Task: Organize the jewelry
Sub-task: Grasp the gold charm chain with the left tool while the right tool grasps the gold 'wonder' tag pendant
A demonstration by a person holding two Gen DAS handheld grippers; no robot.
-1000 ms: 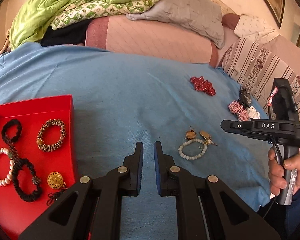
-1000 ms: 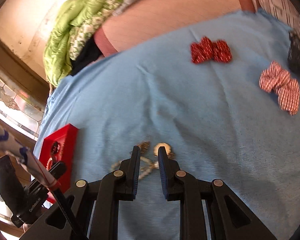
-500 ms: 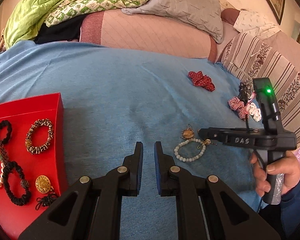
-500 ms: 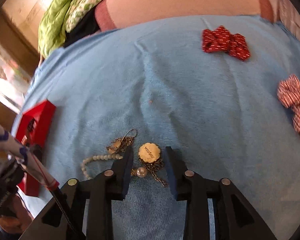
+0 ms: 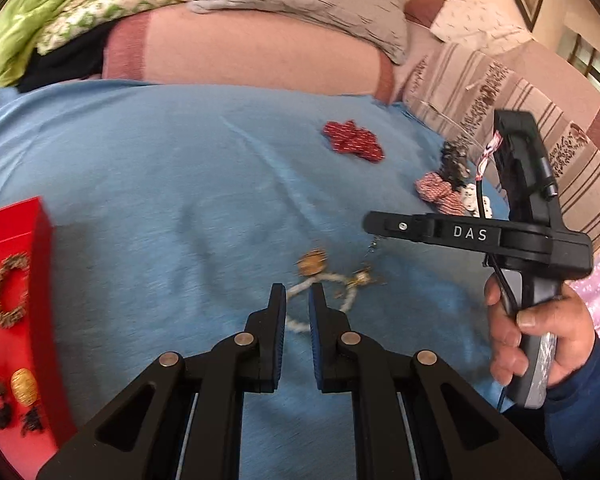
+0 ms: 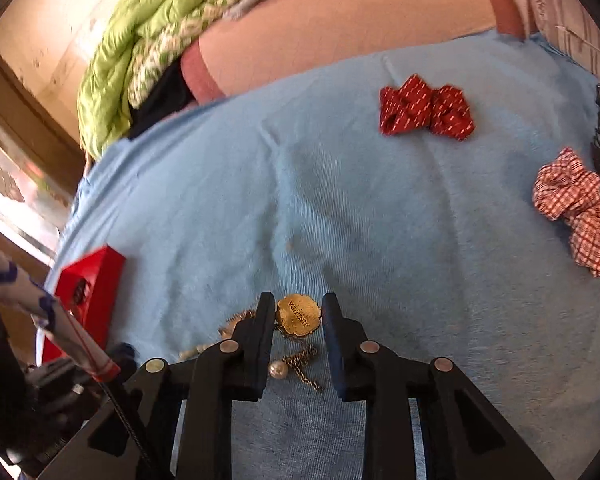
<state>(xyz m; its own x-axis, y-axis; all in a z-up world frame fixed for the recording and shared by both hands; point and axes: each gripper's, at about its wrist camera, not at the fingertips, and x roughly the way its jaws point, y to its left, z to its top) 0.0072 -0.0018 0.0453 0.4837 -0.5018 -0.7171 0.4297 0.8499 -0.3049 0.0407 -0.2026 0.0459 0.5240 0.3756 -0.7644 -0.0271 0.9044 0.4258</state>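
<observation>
Right now I have both tools over the blue bedspread (image 6: 380, 208). My right gripper (image 6: 294, 312) has its jaws closing around a gold scalloped pendant (image 6: 298, 315), which sits between the fingertips at their ends; the left pad looks to be at the pendant's edge, while a sliver of gap shows on the right, so I don't call it a grip. A pearl (image 6: 278, 369) and a bit of chain (image 6: 304, 364) trail back between the fingers.

My left gripper (image 5: 297, 300) has its jaws nearly pressed together with nothing pinched, poised over a white bead bracelet (image 5: 320, 280) lying on the cloth. A second gold piece (image 5: 312, 263) rests just beyond the bracelet. The red tray (image 5: 44, 280) stands well off to the left, already holding a brown beaded bracelet (image 5: 8, 296) and a gold brooch (image 5: 23, 387). A red dotted bow (image 6: 426, 112) and a checked bow (image 6: 576, 210) lie farther off.
</observation>
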